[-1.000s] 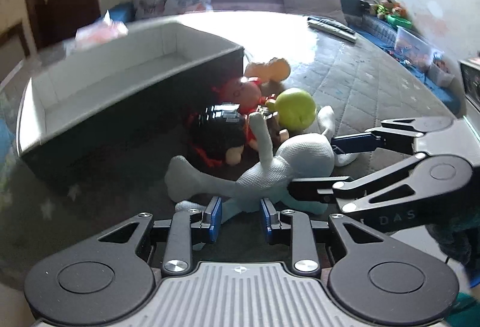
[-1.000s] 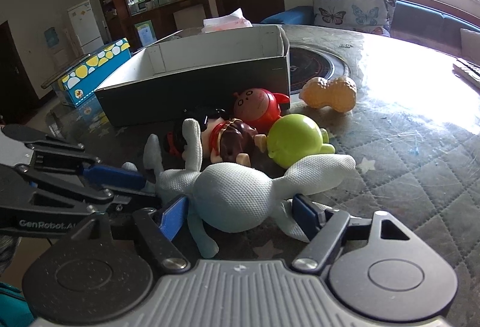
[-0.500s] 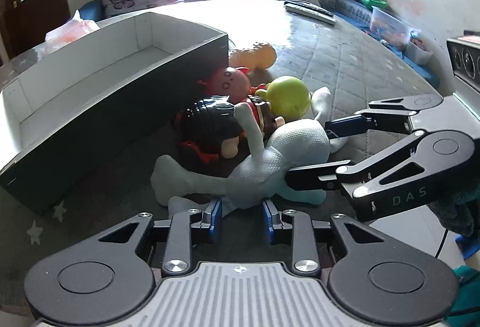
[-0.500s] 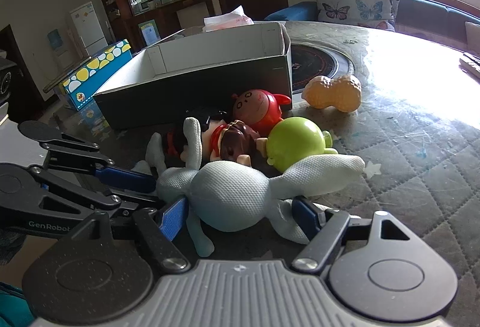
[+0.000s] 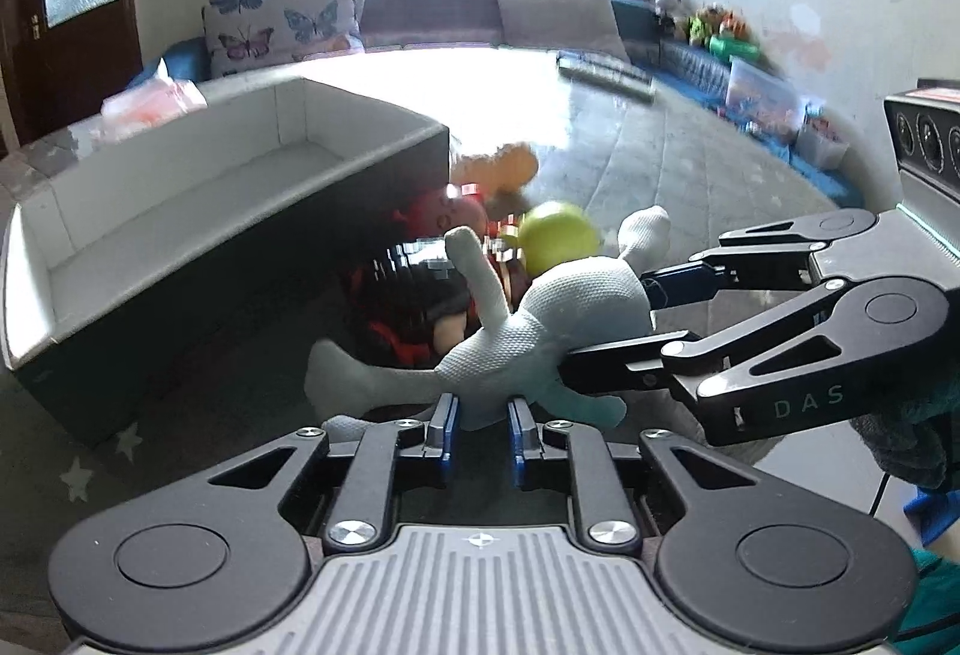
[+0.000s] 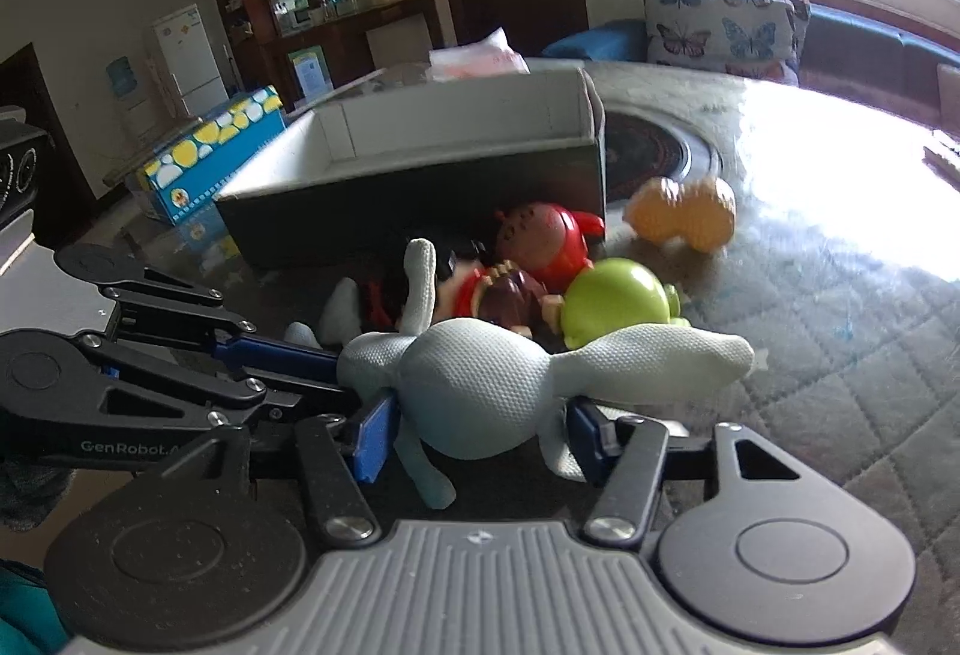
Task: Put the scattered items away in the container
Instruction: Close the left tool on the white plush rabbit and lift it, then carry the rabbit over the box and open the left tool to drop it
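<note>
A pale grey plush toy [image 5: 564, 319] is held by both grippers, slightly above the table. My left gripper [image 5: 480, 418] is shut on one of its thin limbs. My right gripper [image 6: 474, 433] is shut around its round body [image 6: 480, 385]. The right gripper also shows in the left wrist view [image 5: 606, 319], and the left gripper shows in the right wrist view [image 6: 336, 373]. Behind the plush lie a green round toy [image 6: 612, 301], a red figure [image 6: 540, 241], a dark-haired doll [image 6: 498, 295] and an orange peanut toy [image 6: 684, 220]. The open dark box [image 5: 198, 211] with a white inside stands at the left.
A quilted grey cloth [image 6: 840, 355] covers the table. A round dark burner plate [image 6: 654, 153] sits behind the box. A pink-white bag [image 5: 153, 99] lies beyond the box. Remote controls [image 5: 606, 69] lie at the far side. A sofa with butterfly cushions [image 5: 282, 24] stands behind.
Both grippers have lifted the plush toy a little and both views have tilted up. The other toys have stayed in place.
</note>
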A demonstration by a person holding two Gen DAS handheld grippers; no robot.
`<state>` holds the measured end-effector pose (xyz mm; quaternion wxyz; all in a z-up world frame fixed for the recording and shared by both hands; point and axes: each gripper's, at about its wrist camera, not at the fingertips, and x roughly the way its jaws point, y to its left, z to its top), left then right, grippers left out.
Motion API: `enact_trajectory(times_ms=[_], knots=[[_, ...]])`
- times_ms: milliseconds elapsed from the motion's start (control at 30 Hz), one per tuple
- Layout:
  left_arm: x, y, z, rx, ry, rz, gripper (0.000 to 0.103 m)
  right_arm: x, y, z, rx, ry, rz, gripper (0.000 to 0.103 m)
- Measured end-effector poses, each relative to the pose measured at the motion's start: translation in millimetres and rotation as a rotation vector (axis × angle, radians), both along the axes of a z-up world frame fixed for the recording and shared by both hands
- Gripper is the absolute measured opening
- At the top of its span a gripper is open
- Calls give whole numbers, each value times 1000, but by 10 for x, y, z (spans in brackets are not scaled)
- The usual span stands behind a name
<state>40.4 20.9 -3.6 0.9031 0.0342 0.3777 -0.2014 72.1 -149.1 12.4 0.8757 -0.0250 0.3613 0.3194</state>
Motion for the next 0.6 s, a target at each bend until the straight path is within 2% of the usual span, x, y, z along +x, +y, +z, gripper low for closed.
enact_trajectory(times_ms=[167,400,567,600], knots=[[28,113,249,-22,-98,57,18,85,62,248,43,-69,16,58],[338,413,580,-26,-199,171,18,470,389,579,69,-179,92,57],[752,668,699,-29,-215,243,18,898,730,688,70,-204,145,55],[843,705,689,-39,-203,244,18,1015,810,689,78,-185,166,49]])
